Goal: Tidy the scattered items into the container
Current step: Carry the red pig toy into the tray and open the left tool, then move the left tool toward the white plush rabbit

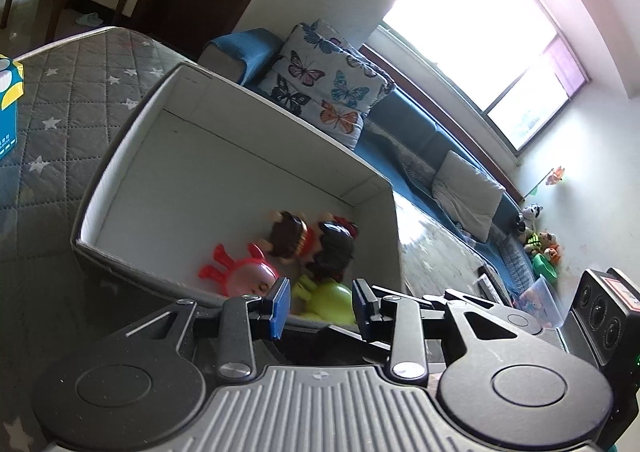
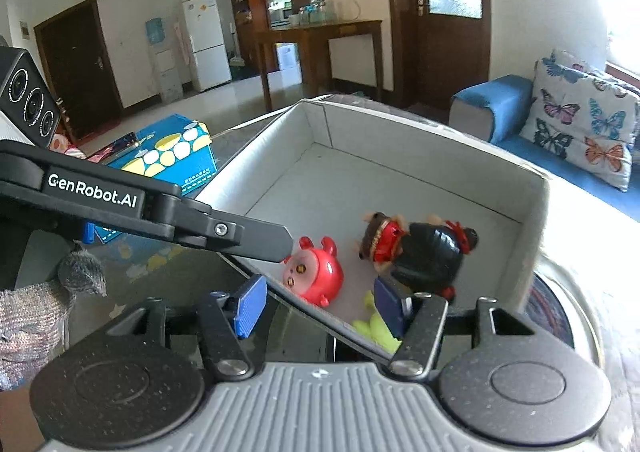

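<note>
A white open box (image 1: 132, 139) (image 2: 532, 191) stands on the quilted table. In it lie a red round toy (image 1: 244, 274) (image 2: 316, 276), a brown and red figure (image 1: 290, 238) (image 2: 380, 238), a black-haired figure (image 1: 334, 248) (image 2: 432, 256) and a yellow-green toy (image 1: 330, 298) (image 2: 378, 328). My left gripper (image 1: 320, 304) is open and empty, its blue pads over the box's near edge above the yellow-green toy. My right gripper (image 2: 320, 306) is open and empty at the box's near wall. The left gripper's arm (image 2: 192, 223) crosses the right wrist view.
A blue and yellow carton (image 1: 8, 107) (image 2: 172, 155) stands on the grey star-quilted cover (image 1: 60, 99). A blue sofa (image 1: 412, 131) with a butterfly cushion (image 1: 324, 79) (image 2: 576, 127) runs behind the box. A wooden table (image 2: 316, 39) and a fridge (image 2: 206, 39) stand farther off.
</note>
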Motion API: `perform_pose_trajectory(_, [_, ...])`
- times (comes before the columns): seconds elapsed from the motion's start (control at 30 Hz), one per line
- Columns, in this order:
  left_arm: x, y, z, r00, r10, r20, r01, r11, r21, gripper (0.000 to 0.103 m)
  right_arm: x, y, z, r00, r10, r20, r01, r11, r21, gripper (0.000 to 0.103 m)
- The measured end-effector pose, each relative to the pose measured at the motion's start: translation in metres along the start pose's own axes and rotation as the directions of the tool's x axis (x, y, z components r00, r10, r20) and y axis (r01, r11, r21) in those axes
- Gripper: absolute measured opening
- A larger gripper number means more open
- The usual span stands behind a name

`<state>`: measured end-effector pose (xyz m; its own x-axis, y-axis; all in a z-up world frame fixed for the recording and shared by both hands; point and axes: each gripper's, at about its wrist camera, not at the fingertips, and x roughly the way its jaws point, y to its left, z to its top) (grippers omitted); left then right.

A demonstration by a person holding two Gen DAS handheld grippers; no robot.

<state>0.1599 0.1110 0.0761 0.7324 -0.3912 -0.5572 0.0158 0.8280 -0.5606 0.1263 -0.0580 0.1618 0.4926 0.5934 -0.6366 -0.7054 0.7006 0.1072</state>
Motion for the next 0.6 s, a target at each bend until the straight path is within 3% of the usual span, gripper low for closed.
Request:
perform_pose_trajectory(0.3, [-0.01,-0.019,-0.028,1.0,-0.021,-0.019,0.021,0.999,0.026,0.036,-0.045,0.007,-0.034,0.997,-0.057,0.043,0.056,0.998,0.022,0.062])
perform_pose_trajectory(0.37, [-0.011,-0.024,-0.037,0.999,-0.026,-0.028,0.027,0.999,0.03,0.036,-0.054,0.008,-0.043,0.996,-0.076,0.049,0.075,0.997,0.027,0.07])
perform_pose_trajectory(0.6, [-0.01,-0.034,-0.062,0.997,-0.042,-0.062,0.045,0.998,0.043,0.036,-0.083,0.012,-0.074,0.989,-0.134,0.068,0.132,0.991,0.03,0.074])
